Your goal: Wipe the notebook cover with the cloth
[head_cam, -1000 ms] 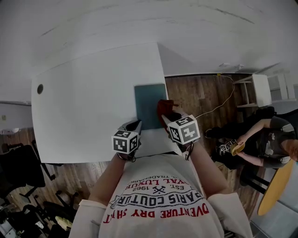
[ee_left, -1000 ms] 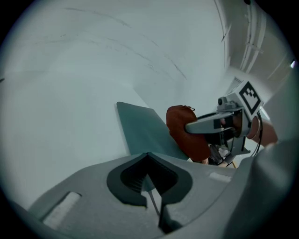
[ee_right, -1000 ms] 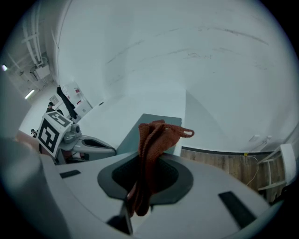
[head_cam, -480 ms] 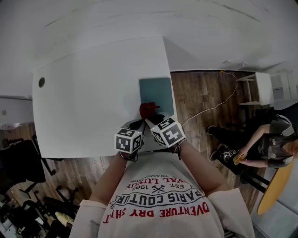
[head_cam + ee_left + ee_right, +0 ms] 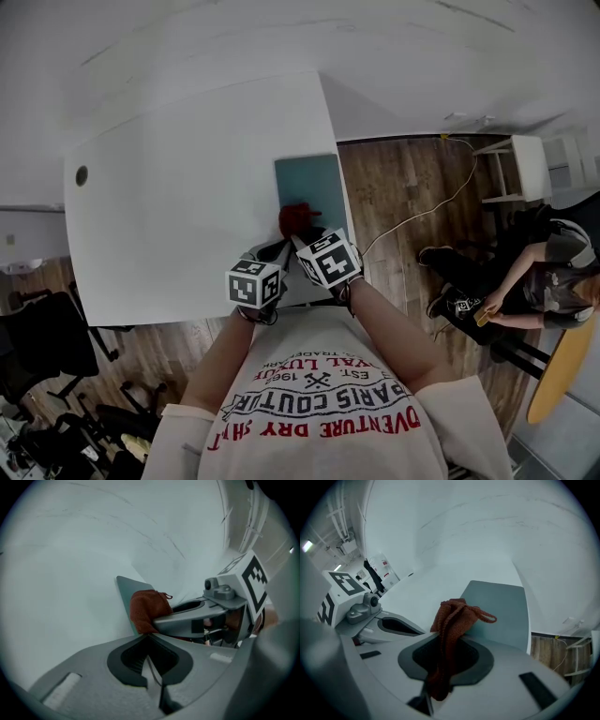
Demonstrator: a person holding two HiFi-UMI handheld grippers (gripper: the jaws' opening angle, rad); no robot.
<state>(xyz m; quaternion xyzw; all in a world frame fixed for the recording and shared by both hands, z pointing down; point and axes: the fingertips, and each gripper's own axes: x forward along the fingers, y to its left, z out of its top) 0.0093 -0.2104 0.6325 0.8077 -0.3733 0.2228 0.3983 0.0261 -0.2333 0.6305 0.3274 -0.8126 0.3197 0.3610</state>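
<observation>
A teal notebook (image 5: 311,186) lies flat near the right edge of the white table (image 5: 187,197). My right gripper (image 5: 302,234) is shut on a red-brown cloth (image 5: 295,218), which rests on the notebook's near end. In the right gripper view the cloth (image 5: 452,620) hangs bunched out of my right gripper (image 5: 449,641), with the notebook (image 5: 501,611) just beyond. My left gripper (image 5: 274,249) is close beside it on the left, shut and holding nothing. The left gripper view shows the left gripper (image 5: 148,638) with the cloth (image 5: 147,609) and a corner of the notebook (image 5: 124,588) ahead of it.
The table's right edge (image 5: 336,159) runs right beside the notebook, with wood floor (image 5: 403,206) beyond. A cable (image 5: 441,211) lies on the floor near a white stool (image 5: 525,169). A person (image 5: 534,291) sits at the right. A dark grommet (image 5: 82,175) marks the table's far left.
My right gripper has carried the cloth leftward across the notebook's near end, from its right edge to its left part, closing in on the left gripper. The left gripper has hardly moved.
</observation>
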